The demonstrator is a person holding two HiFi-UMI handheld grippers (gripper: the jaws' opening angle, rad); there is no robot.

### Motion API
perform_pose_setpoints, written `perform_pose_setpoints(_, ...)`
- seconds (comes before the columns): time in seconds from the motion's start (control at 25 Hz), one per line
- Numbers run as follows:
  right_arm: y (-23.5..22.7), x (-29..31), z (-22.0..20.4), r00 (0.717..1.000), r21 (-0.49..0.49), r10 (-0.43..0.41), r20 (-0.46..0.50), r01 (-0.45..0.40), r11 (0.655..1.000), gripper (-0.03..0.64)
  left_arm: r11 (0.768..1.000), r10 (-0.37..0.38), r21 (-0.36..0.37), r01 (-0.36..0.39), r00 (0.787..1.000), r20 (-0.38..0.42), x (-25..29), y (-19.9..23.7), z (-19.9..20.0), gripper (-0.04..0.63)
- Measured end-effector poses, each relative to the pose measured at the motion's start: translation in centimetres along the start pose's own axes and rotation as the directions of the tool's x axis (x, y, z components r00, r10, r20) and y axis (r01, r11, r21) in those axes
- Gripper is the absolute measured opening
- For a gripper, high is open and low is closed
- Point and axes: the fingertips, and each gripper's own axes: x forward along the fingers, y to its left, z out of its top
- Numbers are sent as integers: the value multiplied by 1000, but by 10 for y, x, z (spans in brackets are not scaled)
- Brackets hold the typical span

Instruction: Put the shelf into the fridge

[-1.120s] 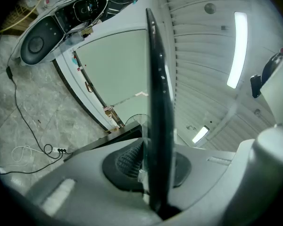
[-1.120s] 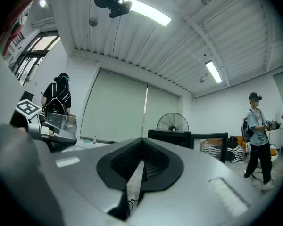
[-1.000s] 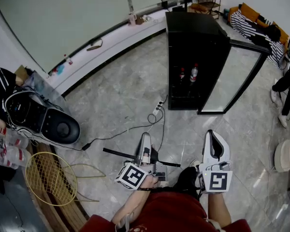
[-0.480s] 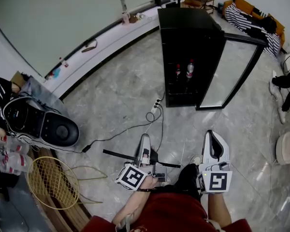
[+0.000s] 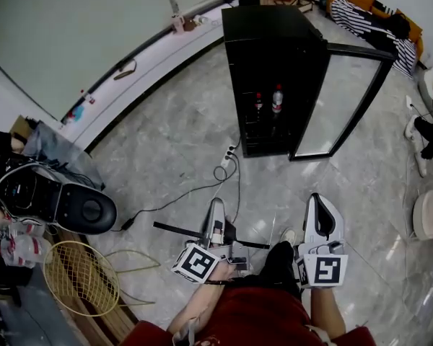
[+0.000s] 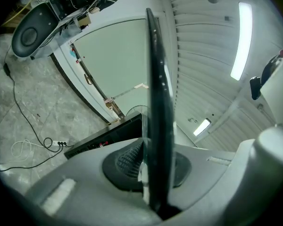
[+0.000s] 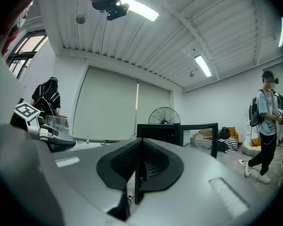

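The black fridge [image 5: 274, 56] stands on the floor ahead of me, its glass door [image 5: 346, 99] swung open to the right. Two bottles [image 5: 268, 104] stand inside it. My left gripper [image 5: 216, 207] is shut on the shelf [image 5: 175, 229], a glass pane with a black edge strip that runs across in front of my legs. In the left gripper view the shelf [image 6: 156, 102] rises edge-on out of the shut jaws. My right gripper [image 5: 320, 202] is held beside it, apart from the shelf, jaws shut with nothing in them. The fridge [image 7: 159, 130] shows straight ahead in the right gripper view.
A power strip [image 5: 229, 157] and its black cable lie on the floor between me and the fridge. At my left are a yellow wire basket [image 5: 79, 276] and a black round machine [image 5: 65, 200]. A person [image 5: 429, 132] stands right of the door, with a pale basin [image 5: 427, 225] nearer me.
The fridge has shifted left and lower in the head view and looks nearer. Both grippers and the shelf keep their places in front of me.
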Motion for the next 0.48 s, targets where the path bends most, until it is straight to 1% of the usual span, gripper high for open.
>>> perform_pose_setpoints(0.12, -16, 12, -2, 1000, 7, -7, -3, 7, 1000, 0, 1000, 7, -14, -7, 1000, -20, 20, -2, -10, 15)
perform_pose_setpoints(0.24, -35, 27, -5, 1000, 14, -18, -15, 18, 1000, 0, 1000, 23, 6, -23, 999, -44, 42, -3, -19, 15)
perform_pose_setpoints(0.48, -85, 56, -12, 999, 32, -38, -25, 39, 999, 0, 1000, 19, 19, -17, 997, -77, 97, -20, -45, 14)
